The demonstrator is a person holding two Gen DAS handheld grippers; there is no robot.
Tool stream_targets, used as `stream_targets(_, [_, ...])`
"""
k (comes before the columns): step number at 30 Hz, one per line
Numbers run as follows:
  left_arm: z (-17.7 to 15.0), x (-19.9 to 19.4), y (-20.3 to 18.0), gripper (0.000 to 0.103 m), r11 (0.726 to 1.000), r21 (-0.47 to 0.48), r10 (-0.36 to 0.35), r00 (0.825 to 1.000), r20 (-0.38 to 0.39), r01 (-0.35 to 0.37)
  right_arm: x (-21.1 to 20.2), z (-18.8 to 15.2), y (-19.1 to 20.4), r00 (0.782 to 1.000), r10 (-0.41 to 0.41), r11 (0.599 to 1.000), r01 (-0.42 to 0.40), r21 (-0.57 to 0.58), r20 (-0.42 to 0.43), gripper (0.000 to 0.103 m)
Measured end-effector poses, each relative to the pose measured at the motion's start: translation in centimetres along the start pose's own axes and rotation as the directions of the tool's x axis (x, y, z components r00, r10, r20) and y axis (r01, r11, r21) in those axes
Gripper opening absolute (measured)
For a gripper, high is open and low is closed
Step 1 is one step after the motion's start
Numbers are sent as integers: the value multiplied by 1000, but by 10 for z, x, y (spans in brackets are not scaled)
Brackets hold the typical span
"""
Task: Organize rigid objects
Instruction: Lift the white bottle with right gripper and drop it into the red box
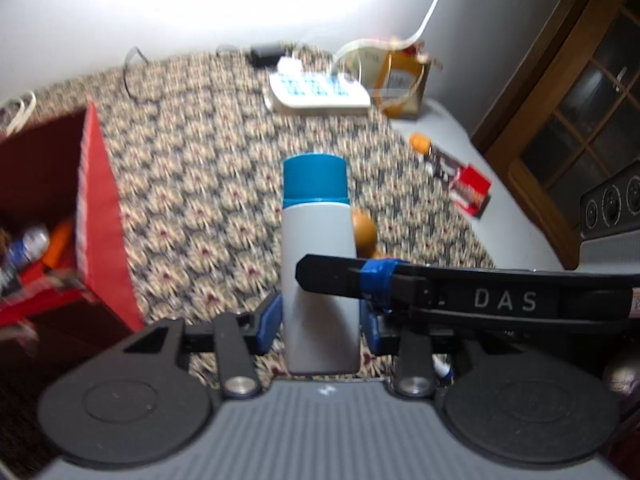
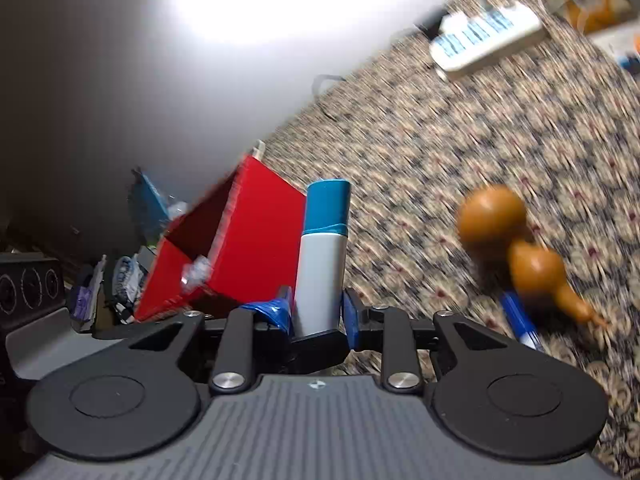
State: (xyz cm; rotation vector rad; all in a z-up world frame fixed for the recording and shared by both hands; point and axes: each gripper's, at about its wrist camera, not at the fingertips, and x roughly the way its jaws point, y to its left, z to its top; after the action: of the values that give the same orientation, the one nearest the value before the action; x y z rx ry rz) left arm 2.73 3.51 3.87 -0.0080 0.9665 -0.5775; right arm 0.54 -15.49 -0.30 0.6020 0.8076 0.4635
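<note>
Basically mid-handoff or two-handed carry: both tools are on the same white bottle with blue cap point(image 1: 318, 248). Left gripper point(image 1: 320, 322) has its blue pads point(image 1: 267, 322) pressed on the lower body of the bottle, so it's closed on it. In the right wrist view the right gripper point(image 2: 318, 314) also looks clamped on the bottle's base, pads tight to both sides. In the left view a black finger with blue tape point(image 1: 360, 280) crosses in front of the bottle, probably the other tool.

Bottle is upright between the fingers, above the patterned tablecloth point(image 1: 208, 184); can't tell if it's touching the cloth. Red box point(image 1: 102, 216) sits to the left, open top, some items already inside. I'd guess that's the destination.

Next move, my read: one tool lets go, the other carries the bottle over the red wall and lowers it in.

Look: tall, flattish white plastic body, smooth, wide blue cap. Rigid, no label visible. Frames are motion-blurred.

Orange gourd point(image 2: 516, 252) and blue pen point(image 2: 520, 322) lie on the cloth near the right tool.
</note>
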Motion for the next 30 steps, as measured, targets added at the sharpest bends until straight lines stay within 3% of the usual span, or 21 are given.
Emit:
stream_targets(7, [36,-72,38,37,997,18,73,980,183,-78,25,43,78,993,111,982,-103,-160,45,10])
stream_targets(12, [48,-96,91,37,991,-37,130,968,215,-125,76,62,116,988,155,965,-157,-212,-26,9])
stream_targets(19, [43,-76,170,37,977,-136,182,978,105,-167,167,54,141,979,89,969,-127,-213,-181,9])
stream_targets(26, [22,-43,228,37,959,-225,166,986,-31,-169,228,34,141,945,-11,982,-51,-182,-326,10])
stream_targets(30, [16,-26,243,35,951,-244,172,981,-93,-190,250,29,138,916,-79,987,16,-161,-393,10])
